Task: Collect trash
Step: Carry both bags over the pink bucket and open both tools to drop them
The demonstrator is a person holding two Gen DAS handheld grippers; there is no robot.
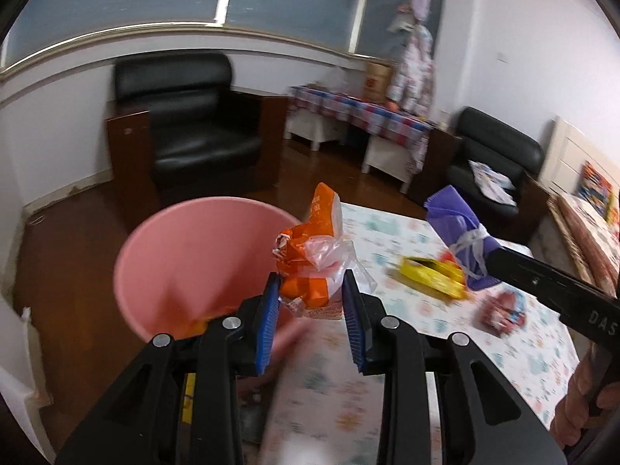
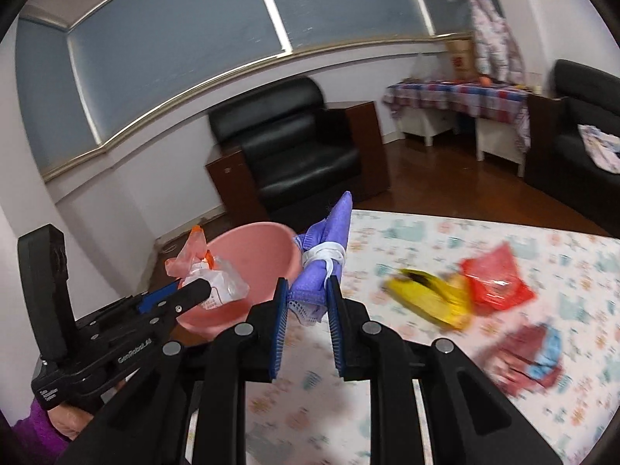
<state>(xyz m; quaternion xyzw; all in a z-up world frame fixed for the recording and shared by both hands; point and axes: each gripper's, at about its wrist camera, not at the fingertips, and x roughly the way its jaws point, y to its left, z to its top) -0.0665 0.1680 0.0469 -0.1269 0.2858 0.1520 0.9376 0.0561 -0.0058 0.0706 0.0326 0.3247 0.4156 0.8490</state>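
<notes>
My left gripper (image 1: 310, 294) is shut on a crumpled orange wrapper (image 1: 310, 255) with clear plastic, held over the near rim of a pink bin (image 1: 186, 255). My right gripper (image 2: 308, 298) is shut on a purple face mask bundle (image 2: 325, 255) tied with its white straps, just right of the pink bin (image 2: 252, 255). The right gripper's dark finger (image 1: 542, 283) and mask (image 1: 457, 224) show in the left wrist view; the left gripper (image 2: 201, 290) and its wrapper (image 2: 217, 283) show in the right wrist view.
On the patterned table (image 2: 426, 232) lie a yellow wrapper (image 2: 434, 298), a red packet (image 2: 496, 283) and a red-and-blue wrapper (image 2: 531, 356). A black armchair (image 1: 193, 124) stands behind the bin on the wooden floor; a plaid-covered table (image 1: 360, 112) is farther back.
</notes>
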